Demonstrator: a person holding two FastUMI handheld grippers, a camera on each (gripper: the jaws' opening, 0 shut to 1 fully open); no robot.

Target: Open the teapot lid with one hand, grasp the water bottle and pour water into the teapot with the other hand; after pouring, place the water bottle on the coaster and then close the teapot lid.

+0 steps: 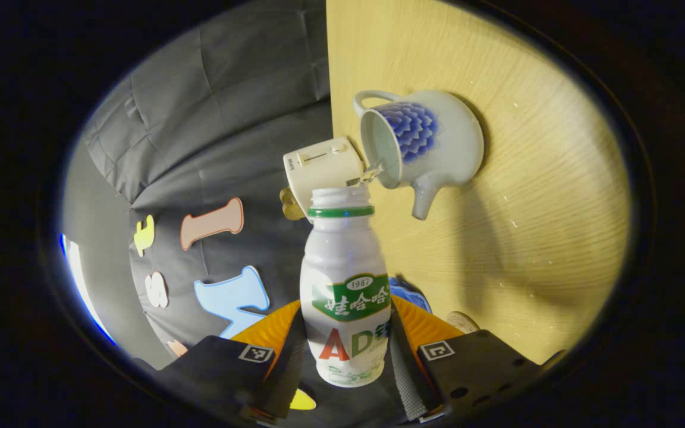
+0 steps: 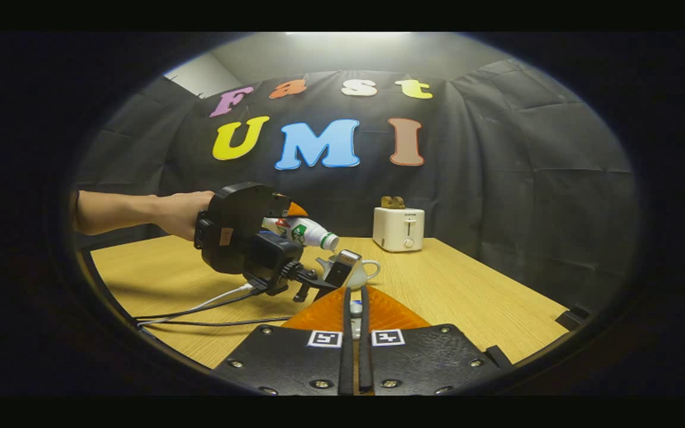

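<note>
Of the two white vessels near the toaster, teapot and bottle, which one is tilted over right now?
The white plastic drink bottle with the green neck ring, clamped in the left gripper, is tipped toward the white ceramic teapot with blue petal pattern, which stands upright, lid off.

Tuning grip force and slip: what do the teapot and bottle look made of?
Teapot: likely glazed ceramic, with a glossy pale surface and a painted blue motif. Bottle: probably plastic, matte white body with a printed label, held in the left tongs.

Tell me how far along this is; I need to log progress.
Done: the teapot stands open. In hand: the left gripper tips the water bottle, water trickling into the pot; the right gripper pinches a small pale piece, probably the lid. Left: setting the bottle down and closing the pot.
</note>
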